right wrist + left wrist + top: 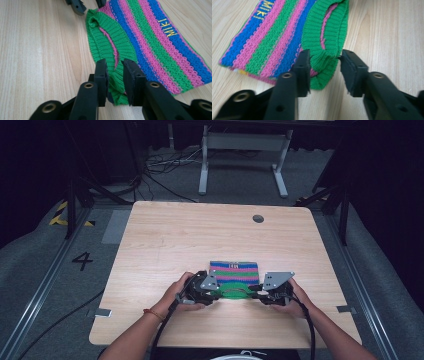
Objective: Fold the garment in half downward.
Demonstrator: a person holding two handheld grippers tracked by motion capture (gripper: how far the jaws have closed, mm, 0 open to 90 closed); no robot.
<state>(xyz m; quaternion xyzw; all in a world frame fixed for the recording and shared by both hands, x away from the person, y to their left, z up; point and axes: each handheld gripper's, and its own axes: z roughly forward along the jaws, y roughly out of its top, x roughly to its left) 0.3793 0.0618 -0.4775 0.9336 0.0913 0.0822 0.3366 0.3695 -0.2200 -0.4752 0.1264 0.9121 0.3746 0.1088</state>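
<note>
Striped knit [234, 271] on table [165, 245]; left gripper [324, 67] wide astride green cuff [322, 62]; right gripper [115, 80] narrow, pinching cuff; contact partly hidden.

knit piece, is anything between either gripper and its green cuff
Nothing visible. The left gripper has the green cuff between its open jaws, and the right gripper has its jaws closed on the cuff's other end. Only bare table surrounds the knit piece.
</note>
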